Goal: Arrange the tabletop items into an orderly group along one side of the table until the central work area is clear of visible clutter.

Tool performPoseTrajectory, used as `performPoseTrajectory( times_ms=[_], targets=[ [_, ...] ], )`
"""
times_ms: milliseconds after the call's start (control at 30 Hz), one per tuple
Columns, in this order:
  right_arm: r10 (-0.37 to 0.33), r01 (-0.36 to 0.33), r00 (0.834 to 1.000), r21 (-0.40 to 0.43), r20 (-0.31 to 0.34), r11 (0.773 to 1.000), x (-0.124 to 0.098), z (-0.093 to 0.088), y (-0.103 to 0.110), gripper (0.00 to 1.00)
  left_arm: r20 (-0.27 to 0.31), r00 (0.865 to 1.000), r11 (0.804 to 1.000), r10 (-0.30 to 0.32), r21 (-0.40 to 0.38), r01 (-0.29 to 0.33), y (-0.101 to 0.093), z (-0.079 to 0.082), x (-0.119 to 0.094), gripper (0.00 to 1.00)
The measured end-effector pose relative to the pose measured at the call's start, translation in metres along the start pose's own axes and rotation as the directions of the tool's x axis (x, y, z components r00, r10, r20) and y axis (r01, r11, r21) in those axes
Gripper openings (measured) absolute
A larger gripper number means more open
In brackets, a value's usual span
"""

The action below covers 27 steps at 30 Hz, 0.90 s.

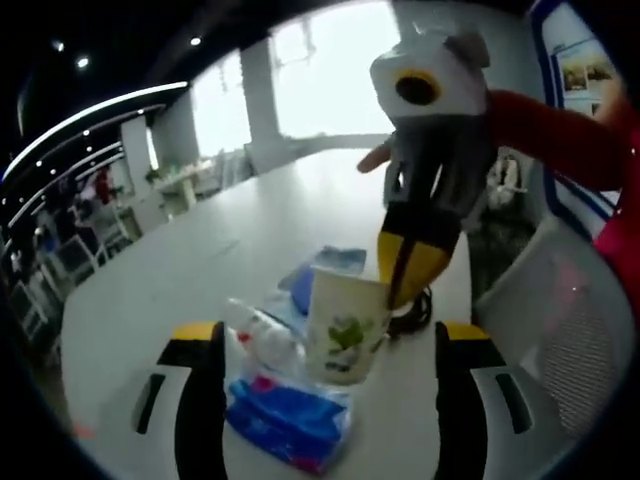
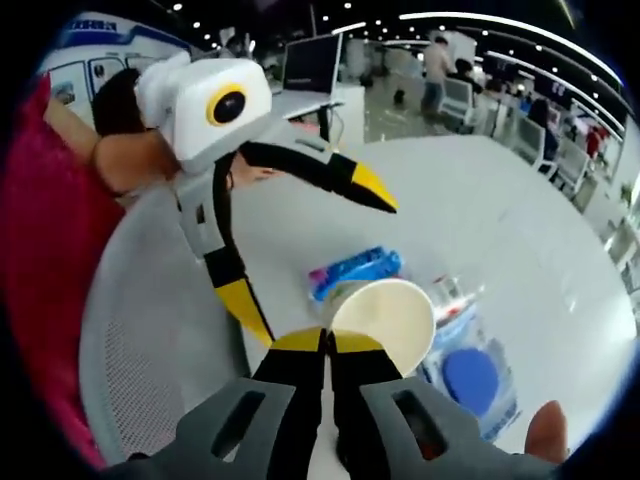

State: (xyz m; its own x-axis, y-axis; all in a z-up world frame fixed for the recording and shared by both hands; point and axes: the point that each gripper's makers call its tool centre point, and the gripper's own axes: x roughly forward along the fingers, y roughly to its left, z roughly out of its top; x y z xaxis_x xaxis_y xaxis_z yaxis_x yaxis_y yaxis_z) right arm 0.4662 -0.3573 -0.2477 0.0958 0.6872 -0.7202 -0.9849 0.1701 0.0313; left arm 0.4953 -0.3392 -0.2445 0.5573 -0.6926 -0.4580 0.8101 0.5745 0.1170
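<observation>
A white paper cup [image 1: 345,330] with a green print hangs over the white table [image 1: 200,270], tilted. My right gripper [image 1: 398,295] comes in from the upper right and is shut on its rim. In the right gripper view the cup's open mouth [image 2: 385,320] sits just past my shut right gripper [image 2: 327,345]. A blue tissue packet [image 1: 290,415] lies between the wide-apart jaws of my open left gripper [image 1: 330,332], which holds nothing. The left gripper [image 2: 315,260] reaches in from the left above that packet [image 2: 355,270].
A clear plastic bag with a blue round item [image 2: 470,380] lies beside the cup; the same bag [image 1: 300,285] is behind the packet. A grey mesh chair [image 2: 150,330] stands at the table edge. A person's red sleeve [image 1: 560,130] and a fingertip [image 2: 545,430] show.
</observation>
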Motion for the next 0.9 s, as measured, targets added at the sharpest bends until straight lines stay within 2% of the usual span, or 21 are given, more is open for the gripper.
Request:
performPoseTrajectory(
  times_ms=[333, 900],
  targets=[
    [0.008, -0.009, 1.0, -0.022, -0.011, 1.0, -0.005, 0.007, 0.002, 0.02, 0.0, 1.0, 0.999, -0.026, 0.035, 0.026, -0.007, 0.005, 0.007, 0.81],
    [0.022, -0.024, 0.999, -0.07, -0.023, 0.997, -0.008, 0.023, 0.008, 0.02, 0.015, 0.999, 0.998, -0.05, 0.047, 0.049, -0.011, 0.01, 0.015, 0.77]
  ],
)
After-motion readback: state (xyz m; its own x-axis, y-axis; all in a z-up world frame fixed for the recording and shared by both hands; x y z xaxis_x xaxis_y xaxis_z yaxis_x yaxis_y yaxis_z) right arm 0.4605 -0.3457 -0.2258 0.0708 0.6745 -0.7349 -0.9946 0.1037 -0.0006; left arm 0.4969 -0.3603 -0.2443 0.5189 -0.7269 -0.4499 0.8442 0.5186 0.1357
